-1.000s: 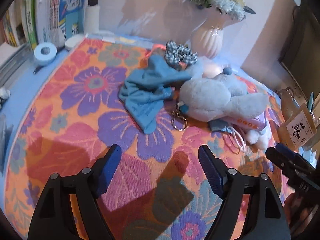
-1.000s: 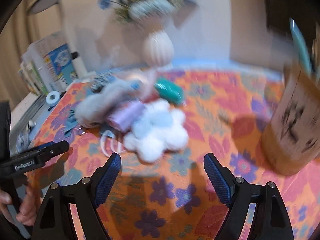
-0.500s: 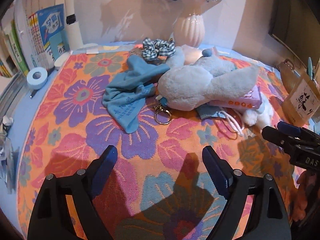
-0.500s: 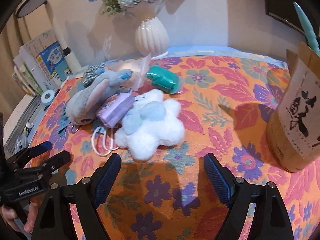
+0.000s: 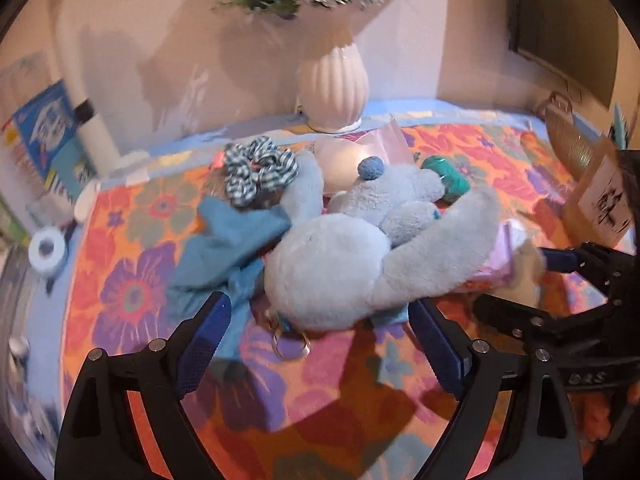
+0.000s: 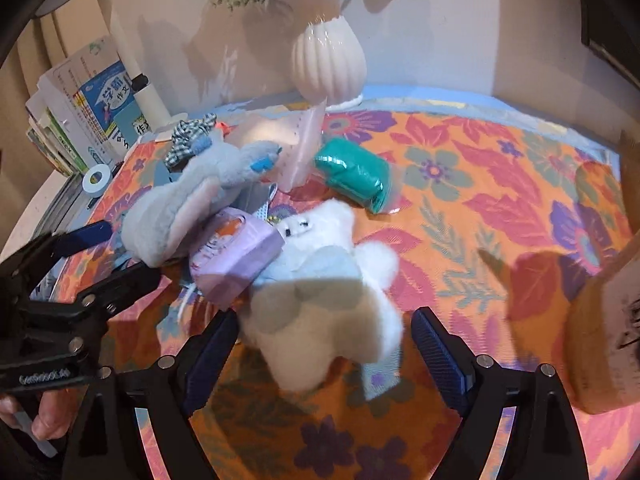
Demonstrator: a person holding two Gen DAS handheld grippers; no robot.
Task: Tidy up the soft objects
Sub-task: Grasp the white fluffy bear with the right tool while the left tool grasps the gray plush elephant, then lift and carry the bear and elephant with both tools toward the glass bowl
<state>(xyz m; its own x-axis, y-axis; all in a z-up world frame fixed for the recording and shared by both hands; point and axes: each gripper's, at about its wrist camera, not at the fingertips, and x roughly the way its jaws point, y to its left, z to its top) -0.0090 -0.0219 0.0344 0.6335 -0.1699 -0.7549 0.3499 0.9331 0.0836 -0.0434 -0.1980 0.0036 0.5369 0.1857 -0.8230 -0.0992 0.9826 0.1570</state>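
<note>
So, the soft stuff sits in one heap mid-cloth (image 6: pixel 500 168), toward the back edge by the vase (image 6: pixel 328 60). My left claw (image 5: pixel 316 340) is opening, pads clear of everything, the grey plush (image 5: pixel 340 268) just ahead of the tips. My right claw (image 6: pixel 320 340) is opening too, with the white plush (image 6: pixel 328 312) poking in between the fingers, though the pads aren't pressing on it. Lots is buried: the blue cloth (image 5: pixel 224 256) runs under the grey plush, the lilac pack (image 6: pixel 236 260) is wedged between the two plushes, and the scrunchie (image 5: pixel 260 168) sits at the back of the heap. The left view is smeared, so the keyring (image 5: pixel 288 344) is hard to read. The bag (image 6: pixel 608 320) is cut off at the right edge. Open cloth lies between the green pouch (image 6: pixel 352 176) and the bag, plus the near edge.
</note>
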